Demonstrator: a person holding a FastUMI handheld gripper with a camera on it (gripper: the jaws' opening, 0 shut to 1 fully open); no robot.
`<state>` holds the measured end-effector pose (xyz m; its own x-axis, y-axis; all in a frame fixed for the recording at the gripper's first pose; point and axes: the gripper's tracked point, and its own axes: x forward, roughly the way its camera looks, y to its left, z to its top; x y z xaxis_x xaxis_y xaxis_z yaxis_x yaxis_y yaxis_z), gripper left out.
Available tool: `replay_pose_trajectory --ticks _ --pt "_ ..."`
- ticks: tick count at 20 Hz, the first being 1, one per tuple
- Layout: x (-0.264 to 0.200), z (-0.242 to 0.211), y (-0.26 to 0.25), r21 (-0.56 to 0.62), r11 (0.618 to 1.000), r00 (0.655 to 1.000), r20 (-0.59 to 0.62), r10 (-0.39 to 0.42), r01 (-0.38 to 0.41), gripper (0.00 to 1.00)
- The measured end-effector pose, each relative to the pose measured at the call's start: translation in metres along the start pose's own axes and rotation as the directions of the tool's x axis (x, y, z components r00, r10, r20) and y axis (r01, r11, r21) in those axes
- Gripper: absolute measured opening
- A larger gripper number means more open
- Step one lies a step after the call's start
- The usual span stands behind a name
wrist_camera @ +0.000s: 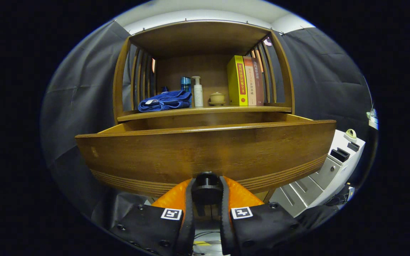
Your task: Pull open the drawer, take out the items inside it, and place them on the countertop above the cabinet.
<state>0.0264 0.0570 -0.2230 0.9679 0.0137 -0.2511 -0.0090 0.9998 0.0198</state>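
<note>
Gripper (pixel 206 192) fingers clamp the dark knob (pixel 206 182); drawer (pixel 205 153) stands pulled out

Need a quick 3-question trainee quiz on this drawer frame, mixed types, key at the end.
1. True or false: the drawer stands pulled out from the cabinet.
2. What do the gripper fingers clamp? A) blue towel B) drawer knob C) yellow book
3. Fill in: the pump bottle stands between the blue towel and the small lidded ____.

Key: 1 true. 2 B, the drawer knob. 3 pot.
</note>
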Motion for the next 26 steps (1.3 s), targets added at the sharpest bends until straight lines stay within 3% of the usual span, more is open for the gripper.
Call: replay_pose_trajectory --ticks 9,12,22,26 --pt "0.001 -0.002 0.000 0.004 1.000 1.000 0.023 -0.011 0.011 0.37" --pt "0.001 -0.002 0.001 0.002 1.000 0.999 0.028 -0.024 0.024 0.41" --pt "0.002 -0.013 0.008 -0.006 0.999 0.999 0.030 -0.034 0.034 0.74" --pt "-0.014 -0.014 0.018 0.034 0.999 0.999 0.045 -0.009 0.007 0.95"
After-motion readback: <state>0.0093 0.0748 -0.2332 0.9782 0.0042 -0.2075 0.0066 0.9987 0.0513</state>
